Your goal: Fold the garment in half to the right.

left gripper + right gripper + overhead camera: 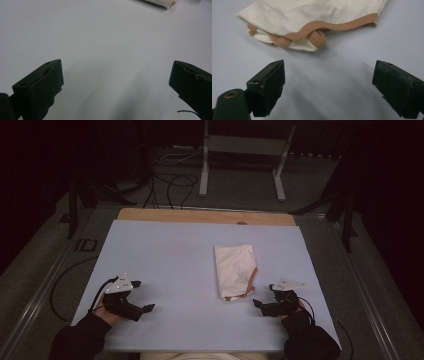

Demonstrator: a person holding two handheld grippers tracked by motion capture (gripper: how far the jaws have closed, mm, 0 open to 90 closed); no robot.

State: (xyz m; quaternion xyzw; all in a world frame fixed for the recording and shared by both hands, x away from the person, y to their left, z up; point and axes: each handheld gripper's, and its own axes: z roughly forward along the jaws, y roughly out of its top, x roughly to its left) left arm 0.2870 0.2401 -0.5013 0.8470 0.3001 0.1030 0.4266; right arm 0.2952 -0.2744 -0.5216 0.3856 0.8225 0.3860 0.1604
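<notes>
here, from above, a folded cream cloth (235, 270) lies on the table (165, 255), right gripper (266, 306) just beside its near corner, left gripper (142, 296) well apart. left gripper view: jaws spread over bare table. right gripper view: jaws spread, empty, facing the cloth's tan trim (317, 30); likely an approach, next closing on that edge.

So the folded cream cloth (235, 270) is lying flat on my side of the table, a bit right of centre, long way running away from me. I can see tan trim (312, 31) along its near edge, bunched and curled over itself at the corner, nothing touching it
</notes>
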